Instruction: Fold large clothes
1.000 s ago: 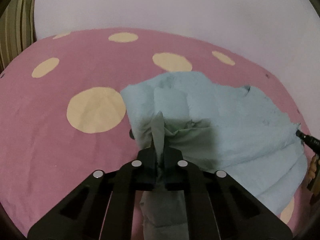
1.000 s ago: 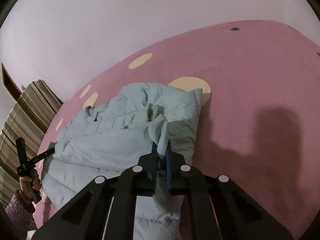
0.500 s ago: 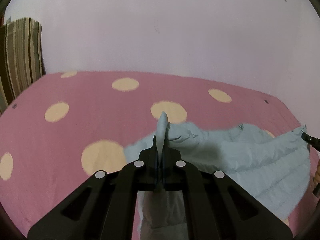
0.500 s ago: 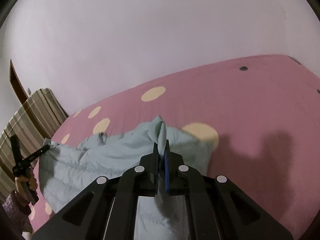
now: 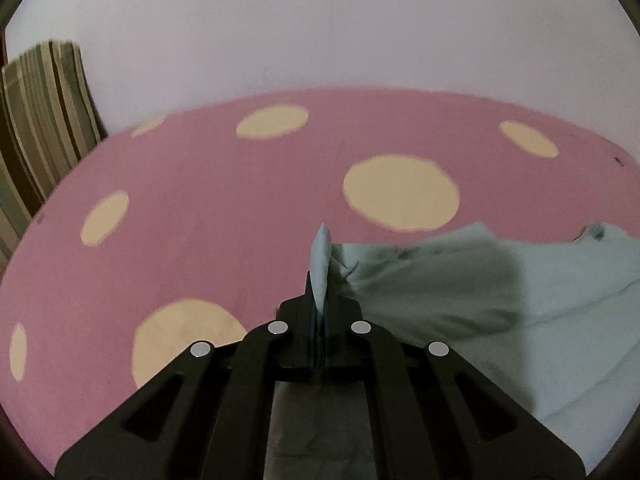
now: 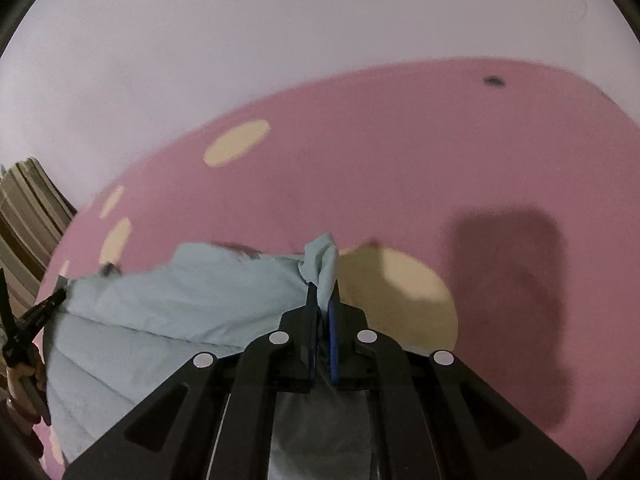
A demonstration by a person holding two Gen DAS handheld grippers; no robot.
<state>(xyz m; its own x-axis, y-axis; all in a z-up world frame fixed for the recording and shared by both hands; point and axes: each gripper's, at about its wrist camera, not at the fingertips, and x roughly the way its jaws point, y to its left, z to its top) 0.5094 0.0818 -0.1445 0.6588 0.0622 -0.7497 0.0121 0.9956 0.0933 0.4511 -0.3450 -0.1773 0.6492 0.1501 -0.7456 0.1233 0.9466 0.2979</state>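
A pale blue quilted garment (image 5: 540,312) hangs stretched between my two grippers above a pink bed sheet (image 5: 200,208) with cream dots. My left gripper (image 5: 319,304) is shut on one corner of it, a tuft of cloth poking up between the pads. In the right wrist view the same garment (image 6: 180,312) spreads away to the left, and my right gripper (image 6: 323,304) is shut on its other corner. At that view's left edge the left gripper (image 6: 52,304) shows with a hand behind it. The lower part of the garment is hidden under both grippers.
A plain pale wall (image 5: 320,32) backs the bed. A striped cushion (image 5: 40,112) stands at the bed's left end, seen also as the striped cushion (image 6: 28,208) in the right wrist view. A dark shadow (image 6: 508,280) lies on the sheet to the right.
Both grippers have lifted the garment's corners off the bed and carried them across it; the garment, bunched on the sheet a second ago, now hangs stretched between them.
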